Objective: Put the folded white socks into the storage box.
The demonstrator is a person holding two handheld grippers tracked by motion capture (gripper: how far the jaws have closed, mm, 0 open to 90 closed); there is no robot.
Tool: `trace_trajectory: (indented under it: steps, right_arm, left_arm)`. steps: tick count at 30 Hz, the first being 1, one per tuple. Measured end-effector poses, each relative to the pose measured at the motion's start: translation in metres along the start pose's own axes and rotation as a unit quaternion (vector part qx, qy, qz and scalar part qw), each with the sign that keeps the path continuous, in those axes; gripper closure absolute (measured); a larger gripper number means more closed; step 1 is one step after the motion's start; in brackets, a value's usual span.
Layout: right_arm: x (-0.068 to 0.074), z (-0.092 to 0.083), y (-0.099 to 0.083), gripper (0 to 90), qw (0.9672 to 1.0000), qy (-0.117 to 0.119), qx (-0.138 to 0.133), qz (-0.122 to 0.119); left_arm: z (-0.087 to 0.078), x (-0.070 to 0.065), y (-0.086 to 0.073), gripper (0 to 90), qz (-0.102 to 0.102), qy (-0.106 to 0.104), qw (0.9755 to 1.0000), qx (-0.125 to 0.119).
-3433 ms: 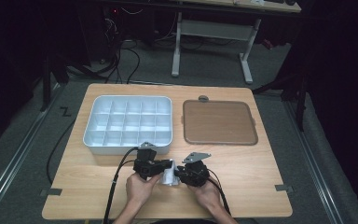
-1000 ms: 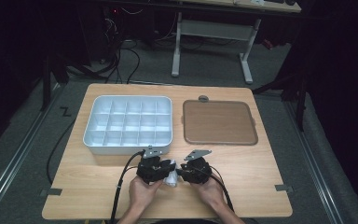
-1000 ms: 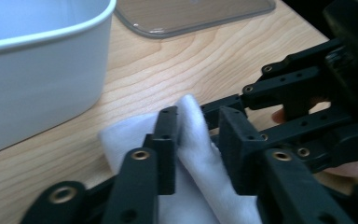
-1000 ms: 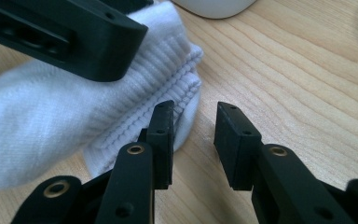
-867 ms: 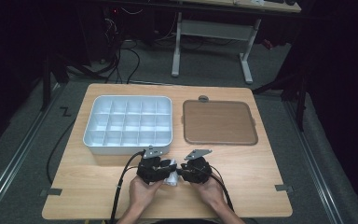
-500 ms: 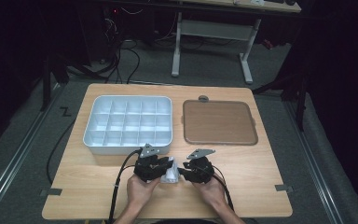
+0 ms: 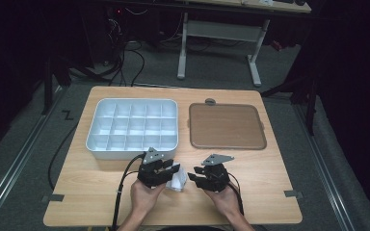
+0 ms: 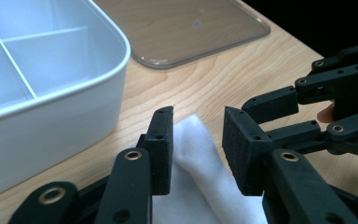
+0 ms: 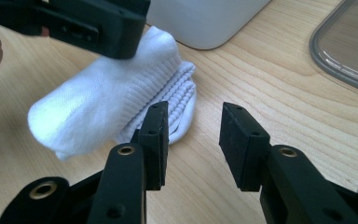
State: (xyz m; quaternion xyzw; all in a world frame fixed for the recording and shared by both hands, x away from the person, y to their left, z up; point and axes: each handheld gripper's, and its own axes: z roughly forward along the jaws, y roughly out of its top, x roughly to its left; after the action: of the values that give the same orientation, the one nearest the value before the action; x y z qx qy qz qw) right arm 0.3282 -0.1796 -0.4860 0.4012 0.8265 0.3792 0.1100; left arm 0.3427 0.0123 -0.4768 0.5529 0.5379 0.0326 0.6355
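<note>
**White sock between two sets of tongs at the near edge of the counter**

A rolled white sock (image 7: 177, 181) lies on the wooden counter (image 7: 270, 159), near its front edge, just in front of the white compartment tray (image 7: 133, 127). The left tongs (image 8: 196, 140) straddle one end of the sock; their jaws have just been opening, a gap shows on either side of the cloth, and the pads do not press it. The right tongs (image 9: 193, 140) hover just to the right of the sock's ribbed cuff, jaws parted with bare wood between them, holding nothing. A brown lid (image 7: 226, 126) lies flat on the far right of the counter, beside the tray.
</note>
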Motion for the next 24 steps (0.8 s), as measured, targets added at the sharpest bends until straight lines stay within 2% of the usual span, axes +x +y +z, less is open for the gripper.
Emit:
trace_trajectory:
  steps: [5,8,10,13,17,24]
  right_arm:
    - [-0.001,-0.005,0.002,63.5,1.0000,-0.005,-0.005,0.000]
    - [0.000,-0.007,0.002,63.7,0.9999,-0.004,-0.010,0.001]
    - [0.002,-0.008,0.003,63.7,0.9999,-0.007,-0.012,-0.003]
    - [0.005,-0.009,0.005,63.7,0.9998,-0.007,-0.014,-0.009]
    - [0.009,-0.008,0.009,64.5,0.9998,0.001,-0.015,-0.013]
    - [0.013,-0.005,0.016,69.2,0.9996,0.004,-0.018,-0.022]
  left_arm:
    - [-0.011,0.000,0.010,62.7,-0.003,-0.002,0.9999,-0.013]
    - [-0.016,0.005,0.009,61.8,0.010,0.020,0.9997,-0.005]
    - [-0.018,0.009,0.004,59.9,0.011,0.037,0.9992,0.006]
    - [-0.019,0.015,-0.006,57.3,0.009,0.046,0.9988,0.014]
    - [-0.015,0.015,-0.012,54.0,0.008,0.048,0.9987,0.019]
    - [0.000,0.010,-0.025,52.3,0.035,0.057,0.9970,0.038]
